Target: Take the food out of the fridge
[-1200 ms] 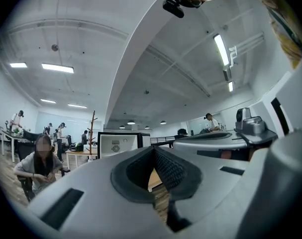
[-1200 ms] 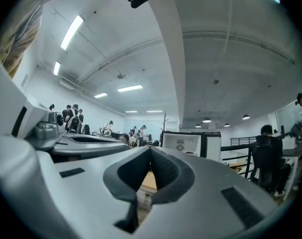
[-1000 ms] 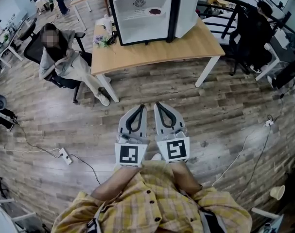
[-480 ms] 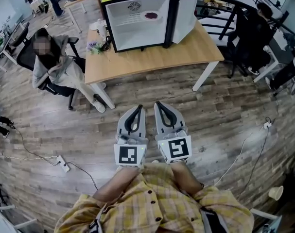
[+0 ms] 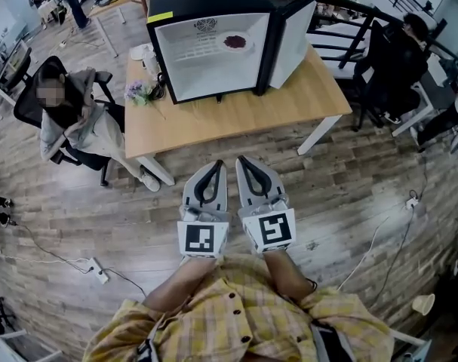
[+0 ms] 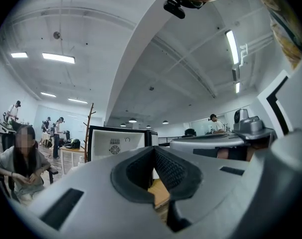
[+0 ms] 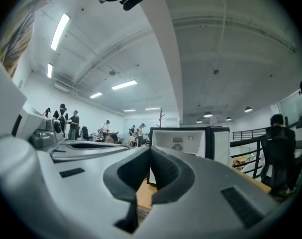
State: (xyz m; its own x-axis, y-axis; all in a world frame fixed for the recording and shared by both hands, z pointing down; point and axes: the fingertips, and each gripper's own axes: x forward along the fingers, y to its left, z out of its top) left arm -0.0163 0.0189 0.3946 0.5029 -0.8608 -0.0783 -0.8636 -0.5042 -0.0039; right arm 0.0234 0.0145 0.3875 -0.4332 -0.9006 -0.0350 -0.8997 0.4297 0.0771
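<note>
A small black fridge stands on a wooden table ahead of me, its door swung open to the right. On its white inner shelf lies a plate of dark red food. My left gripper and right gripper are held side by side over the wooden floor, short of the table's near edge, and point level at the fridge. Both are shut with nothing between the jaws. The fridge shows beyond the left gripper in its own view. It also shows as the fridge beyond the right gripper.
A person sits on a chair left of the table. Another person in black sits by a railing at the right. Small flowers and a white cup stand on the table's left end. Cables and a power strip lie on the floor.
The table and fridge have come nearer and sit larger in the head view. Both grippers kept their side-by-side pose and stayed shut.
</note>
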